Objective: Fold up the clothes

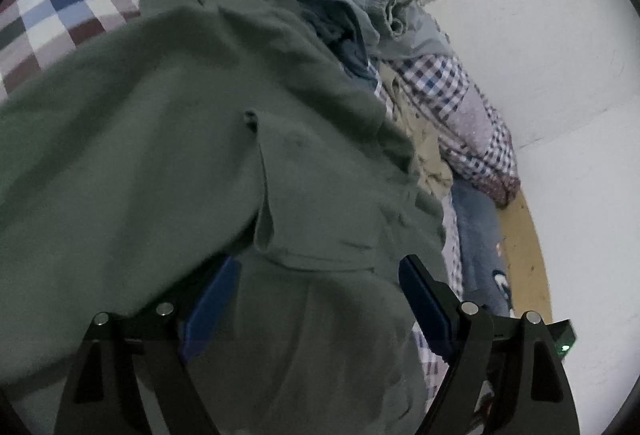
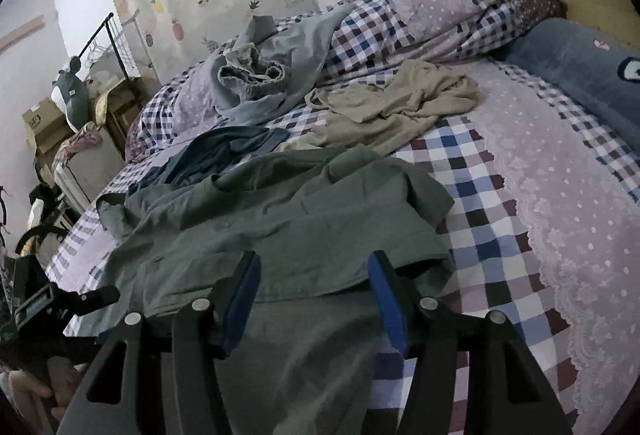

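Spreading across the near half of the bed (image 2: pixel 560 163), the green shirt (image 2: pixel 280 219) lies rumpled, collar end away from the right wrist camera, one short sleeve flopped toward the checked bedsheet (image 2: pixel 472 195). Right claw (image 2: pixel 314 295): jaws apart, blue pads either side of the shirt's near hem, nothing pinched; cloth passes under and between them. Left claw (image 1: pixel 316 299): jaws likewise apart, hovering close over the same shirt (image 1: pixel 180 155), a raised fold of fabric running up just ahead of it. Both claws sit at the near edge, likely so the hem can be taken at two points and the shirt drawn flat before folding. Other garments wait farther back: a beige top (image 2: pixel 400 107), a dark blue garment (image 2: pixel 224 151) touching the shirt's far edge, and grey-blue shorts (image 2: pixel 260 75) against the bunched quilt (image 2: pixel 440 7). Judgement: folding not yet begun; shirt wants smoothing first, and loose wrinkles may bunch if only one layer is caught.
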The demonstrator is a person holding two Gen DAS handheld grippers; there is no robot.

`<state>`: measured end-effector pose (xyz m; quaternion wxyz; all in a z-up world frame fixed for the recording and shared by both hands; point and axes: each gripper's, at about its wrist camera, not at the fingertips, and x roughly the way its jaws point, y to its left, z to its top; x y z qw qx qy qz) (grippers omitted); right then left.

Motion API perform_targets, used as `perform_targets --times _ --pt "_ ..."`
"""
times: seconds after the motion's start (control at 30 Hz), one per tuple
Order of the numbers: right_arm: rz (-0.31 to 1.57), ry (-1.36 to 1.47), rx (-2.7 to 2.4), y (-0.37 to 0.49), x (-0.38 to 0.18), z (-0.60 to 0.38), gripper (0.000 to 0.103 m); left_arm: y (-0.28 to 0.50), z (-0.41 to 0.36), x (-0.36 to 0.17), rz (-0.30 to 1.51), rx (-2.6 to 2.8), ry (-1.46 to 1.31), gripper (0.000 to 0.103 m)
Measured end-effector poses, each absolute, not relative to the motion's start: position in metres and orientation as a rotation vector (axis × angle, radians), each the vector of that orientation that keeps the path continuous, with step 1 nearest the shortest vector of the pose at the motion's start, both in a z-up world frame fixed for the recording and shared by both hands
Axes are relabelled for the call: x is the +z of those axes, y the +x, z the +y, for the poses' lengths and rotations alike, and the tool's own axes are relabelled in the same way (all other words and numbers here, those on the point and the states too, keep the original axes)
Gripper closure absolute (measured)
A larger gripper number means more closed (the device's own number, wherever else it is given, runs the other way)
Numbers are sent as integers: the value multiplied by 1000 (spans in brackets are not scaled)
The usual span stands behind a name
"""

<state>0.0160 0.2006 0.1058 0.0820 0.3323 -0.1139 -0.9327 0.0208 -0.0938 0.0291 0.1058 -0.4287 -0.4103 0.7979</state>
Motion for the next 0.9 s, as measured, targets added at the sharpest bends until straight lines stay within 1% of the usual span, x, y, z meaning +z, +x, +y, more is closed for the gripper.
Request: perform_targets --times 0.17,0.43,0.5,0.53,0.57,0.6,0.63,0.7,0.73,0.77,0.83,0.9 --pt "-348 1040 -2819 13 94 209 43 12 -85 28 -1191 2393 -1238 16" --pt "-473 1102 -2864 8 84 243 43 -8 -81 25 -1202 2447 -1196 17" --pt "-477 1127 -2873 7 82 249 43 -8 -82 24 -1219 2448 -1184 29" --pt "-467 1145 -2878 5 80 252 43 -8 -84 22 -1230 2446 -1185 32" --pt "-447 1168 -2885 3 78 254 43 -9 -85 20 -1239 2444 -1188 40" --pt "-427 1191 -2891 2 77 256 43 -10 -86 18 -1252 2437 -1194 52" --pt "-415 1212 -2895 0 75 258 43 -12 -88 16 -1266 2429 -1200 59" --pt "-421 1254 -2894 -2 69 264 43 -17 -92 10 -1302 2400 -1217 82" --pt "-444 1280 -2880 -4 66 267 43 -20 -94 7 -1326 2375 -1229 86" --pt "-469 1301 -2860 -5 62 269 43 -22 -98 4 -1357 2348 -1234 96" --pt "-504 1330 -2822 -6 56 270 43 -25 -104 5 -1379 2329 -1213 98" --pt "-501 1350 -2797 -8 52 268 43 -28 -108 14 -1366 2335 -1162 99"
